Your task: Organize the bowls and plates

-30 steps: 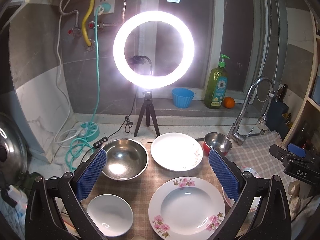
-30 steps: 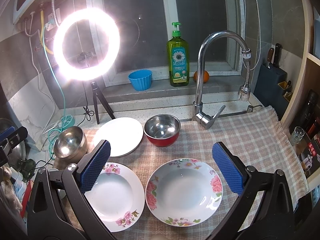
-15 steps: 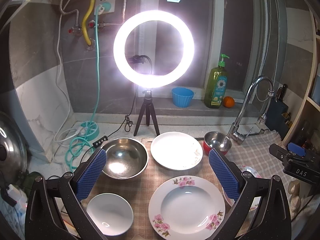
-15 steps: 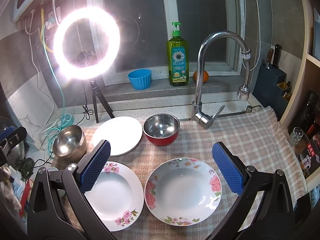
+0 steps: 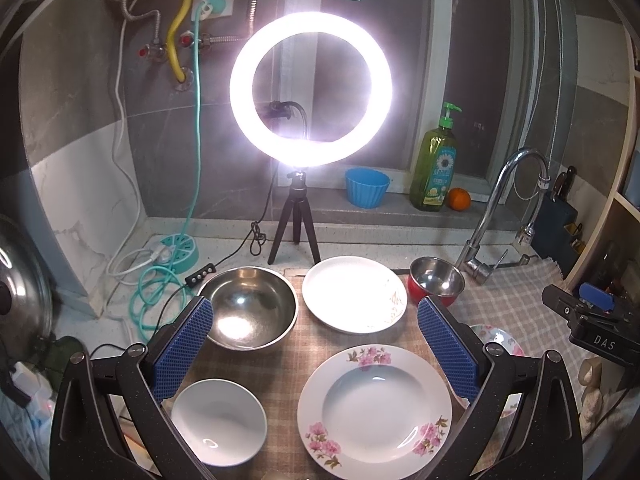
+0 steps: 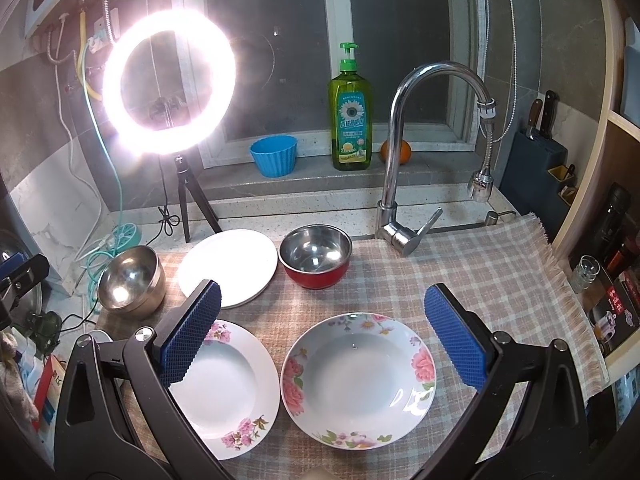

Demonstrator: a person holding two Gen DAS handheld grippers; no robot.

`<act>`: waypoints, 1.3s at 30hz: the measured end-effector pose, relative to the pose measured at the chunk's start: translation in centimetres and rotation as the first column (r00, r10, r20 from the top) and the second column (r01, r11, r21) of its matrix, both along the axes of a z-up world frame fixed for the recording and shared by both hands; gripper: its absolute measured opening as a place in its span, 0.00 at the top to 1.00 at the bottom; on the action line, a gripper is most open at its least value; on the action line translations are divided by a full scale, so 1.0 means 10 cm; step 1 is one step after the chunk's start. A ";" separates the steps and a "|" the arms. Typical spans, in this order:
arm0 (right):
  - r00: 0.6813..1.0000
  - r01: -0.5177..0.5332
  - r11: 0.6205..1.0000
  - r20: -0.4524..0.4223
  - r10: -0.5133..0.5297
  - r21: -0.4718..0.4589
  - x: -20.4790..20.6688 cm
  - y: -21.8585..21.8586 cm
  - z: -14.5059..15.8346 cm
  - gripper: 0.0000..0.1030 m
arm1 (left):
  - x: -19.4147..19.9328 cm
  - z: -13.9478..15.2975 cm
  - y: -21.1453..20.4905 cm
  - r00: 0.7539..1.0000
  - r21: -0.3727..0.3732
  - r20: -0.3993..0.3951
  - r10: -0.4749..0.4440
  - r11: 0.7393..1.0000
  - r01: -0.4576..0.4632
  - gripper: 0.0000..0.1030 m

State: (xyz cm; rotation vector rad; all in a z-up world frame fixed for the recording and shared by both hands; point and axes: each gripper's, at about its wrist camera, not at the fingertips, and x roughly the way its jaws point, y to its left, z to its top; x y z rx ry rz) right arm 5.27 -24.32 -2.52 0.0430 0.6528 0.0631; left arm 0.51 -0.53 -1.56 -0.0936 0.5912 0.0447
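Left wrist view showed the left hand-held gripper (image 5: 314,348) spread wide and empty above a pink-flowered plate (image 5: 374,404) beside a small white bowl (image 5: 219,420) on the counter, while the right hand-held gripper (image 6: 320,332) hung equally spread over a flowered bowl (image 6: 358,376).

You are working under one dominant source: a glowing white ring light on a black tripod (image 5: 310,90) is blowing out to pure white and spreading haze over the dark window behind it. It is throwing hot glints into the large polished steel bowl (image 5: 250,308) and washing out the plain white round plate (image 6: 228,266). Fisheye distortion is bending the curved chrome faucet (image 6: 436,92) and walls, and the corners are darkening into vignette. The centre is staying sharp.
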 end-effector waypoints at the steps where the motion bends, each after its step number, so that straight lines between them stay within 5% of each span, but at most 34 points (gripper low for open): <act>1: 1.000 0.000 1.000 -0.001 0.000 -0.002 0.00 0.00 0.00 0.00 | 0.00 -0.01 0.00 1.000 -0.001 -0.002 0.001 1.000 -0.001 0.01; 14: 0.998 -0.058 0.998 -0.027 0.058 -0.003 0.09 0.01 -0.08 0.00 | -0.04 -0.08 0.07 0.998 -0.026 -0.051 0.025 0.999 -0.026 0.01; 22: 0.984 -0.143 0.987 -0.100 0.149 0.073 0.30 -0.07 -0.26 0.00 | -0.16 -0.28 0.23 0.990 -0.096 -0.124 0.073 0.992 -0.086 0.01; 28: 0.949 -0.233 0.957 -0.172 0.263 0.176 0.49 -0.07 -0.44 0.07 | -0.26 -0.44 0.29 0.979 -0.138 -0.189 0.079 0.985 -0.106 0.15; 33: 0.907 -0.294 0.939 -0.258 0.332 0.176 0.62 0.06 -0.67 0.22 | -0.35 -0.64 0.34 0.966 -0.231 -0.252 0.062 0.965 -0.123 0.26; 39: 0.839 -0.370 0.911 -0.355 0.412 0.183 0.76 0.25 -0.98 0.26 | -0.48 -0.89 0.26 0.943 -0.292 -0.332 0.027 0.948 -0.130 0.30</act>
